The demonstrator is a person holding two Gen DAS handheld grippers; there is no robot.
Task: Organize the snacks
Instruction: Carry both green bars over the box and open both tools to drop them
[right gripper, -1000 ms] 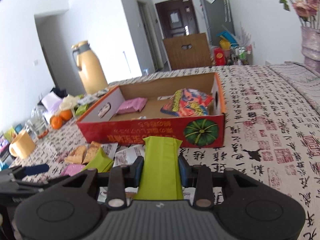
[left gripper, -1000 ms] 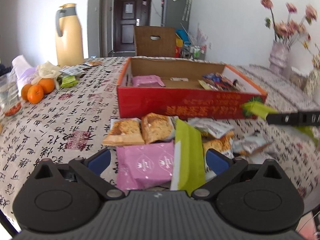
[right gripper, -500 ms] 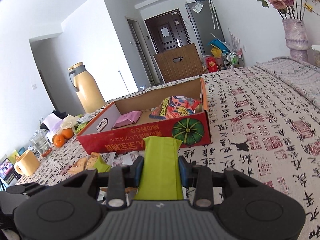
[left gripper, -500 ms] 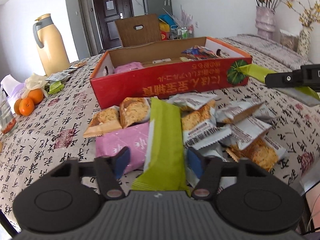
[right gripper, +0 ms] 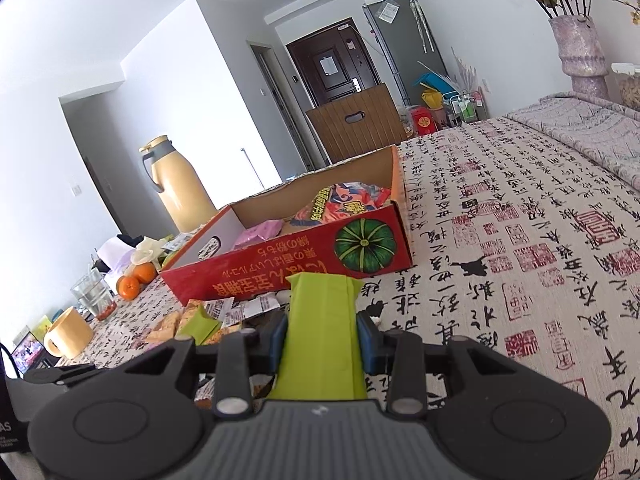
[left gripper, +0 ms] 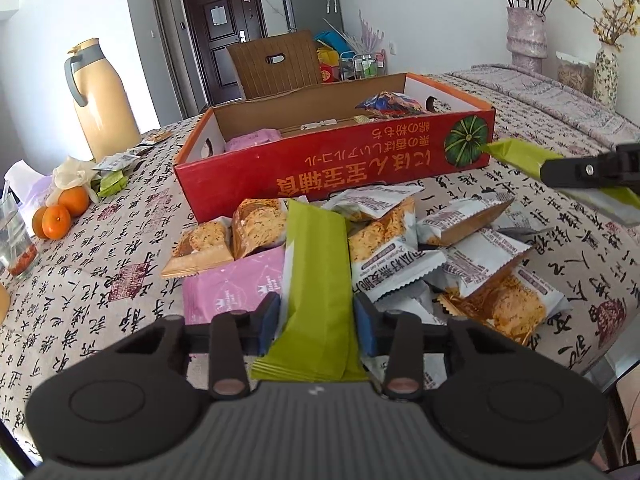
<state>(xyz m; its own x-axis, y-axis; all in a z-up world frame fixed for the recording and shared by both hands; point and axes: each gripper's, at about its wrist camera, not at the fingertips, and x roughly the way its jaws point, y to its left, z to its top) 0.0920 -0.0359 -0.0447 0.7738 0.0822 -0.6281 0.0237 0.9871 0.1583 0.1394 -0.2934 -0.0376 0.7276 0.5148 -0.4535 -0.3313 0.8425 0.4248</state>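
Note:
My left gripper [left gripper: 316, 322] is shut on a green snack packet [left gripper: 318, 276] and holds it above a pile of loose snack packets [left gripper: 436, 248]. My right gripper [right gripper: 322, 338] is shut on a second green snack packet [right gripper: 322, 336]; it also shows at the right of the left wrist view [left gripper: 532, 160], near the box's right corner. The red cardboard box [left gripper: 340, 156] stands open behind the pile and holds a pink packet [left gripper: 252, 139] and colourful packets [left gripper: 390, 104]. The box also shows in the right wrist view [right gripper: 280, 256].
A pink packet [left gripper: 236, 284] lies left of the pile. A yellow thermos [left gripper: 102, 96], oranges [left gripper: 60, 212] and a glass [left gripper: 14, 240] stand at the left. Vases [left gripper: 526, 32] stand at the far right. A yellow mug [right gripper: 66, 332] is at the left.
My left gripper closed on the green packet and lifted it above the pile. My right gripper rose and moved back a little with its green packet.

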